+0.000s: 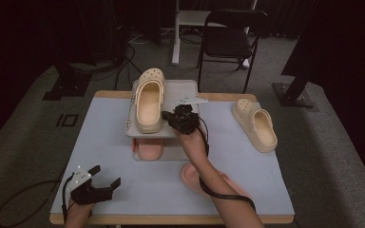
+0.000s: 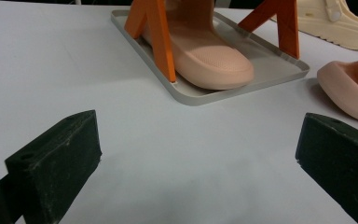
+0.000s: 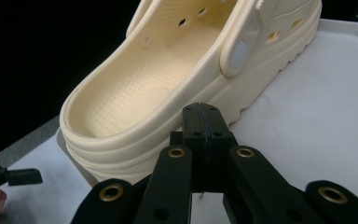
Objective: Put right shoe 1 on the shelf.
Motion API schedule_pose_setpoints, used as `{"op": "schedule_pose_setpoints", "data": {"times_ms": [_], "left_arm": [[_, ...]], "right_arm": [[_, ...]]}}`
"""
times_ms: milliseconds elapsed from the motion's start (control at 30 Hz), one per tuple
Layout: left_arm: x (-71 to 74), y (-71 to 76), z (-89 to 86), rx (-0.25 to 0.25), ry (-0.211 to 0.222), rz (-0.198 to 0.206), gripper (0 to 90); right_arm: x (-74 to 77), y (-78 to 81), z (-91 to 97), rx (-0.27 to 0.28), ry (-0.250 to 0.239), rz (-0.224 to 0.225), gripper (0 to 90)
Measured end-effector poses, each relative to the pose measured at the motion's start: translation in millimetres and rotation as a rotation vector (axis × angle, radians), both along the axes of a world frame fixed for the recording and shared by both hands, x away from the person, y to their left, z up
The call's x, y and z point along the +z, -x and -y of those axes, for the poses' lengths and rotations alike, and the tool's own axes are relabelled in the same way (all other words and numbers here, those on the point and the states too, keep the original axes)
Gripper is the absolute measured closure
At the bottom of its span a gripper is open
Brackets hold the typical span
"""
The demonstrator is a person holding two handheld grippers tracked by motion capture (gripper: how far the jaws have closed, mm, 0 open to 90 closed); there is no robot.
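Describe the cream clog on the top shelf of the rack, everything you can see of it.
The cream clog is a chunky foam-like shoe with round vent holes over the toe, a textured footbed, a ribbed thick sole and a strap pivoting on a pale round rivet. It lies upright, sole down, on the left part of the grey rack's top shelf, toe pointing away from the person. The right gripper, jaws shut, sits right at its sole by the heel; contact cannot be told.

The cream clog is moulded foam-like plastic, matt, with a fine pebbled footbed and ribbed sole edge. The pink slipper is matt, soft-looking foam with a stippled toe. The rack tray is smooth grey plastic or metal; its uprights are orange, matt. The table is smooth, pale, matt. The fingers carry black, rough, scuffed pads.
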State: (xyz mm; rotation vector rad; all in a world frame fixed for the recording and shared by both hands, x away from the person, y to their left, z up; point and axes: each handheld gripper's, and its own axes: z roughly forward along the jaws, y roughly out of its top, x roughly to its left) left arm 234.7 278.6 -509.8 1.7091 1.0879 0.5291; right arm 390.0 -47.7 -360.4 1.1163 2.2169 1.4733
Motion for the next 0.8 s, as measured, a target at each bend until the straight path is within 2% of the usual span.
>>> {"op": "schedule_pose_setpoints", "data": {"times_ms": [367,700,800], "left_arm": [[-0.2,-0.6,1.8,-0.005,0.000,-0.002,0.1],[-0.4,-1.2,2.2,-0.008,-0.007,-0.002,0.1],[-0.4,-0.9,1.6,-0.005,-0.005,-0.003,0.1]], "right_arm": [[-2.9,-1.7,0.0,-0.004,0.007,-0.002,90.0],[-5.9,-0.5,1.4,0.041,0.000,-0.018,90.0],[-4.7,-1.1,2.6,0.036,0.009,-0.009,90.0]]}}
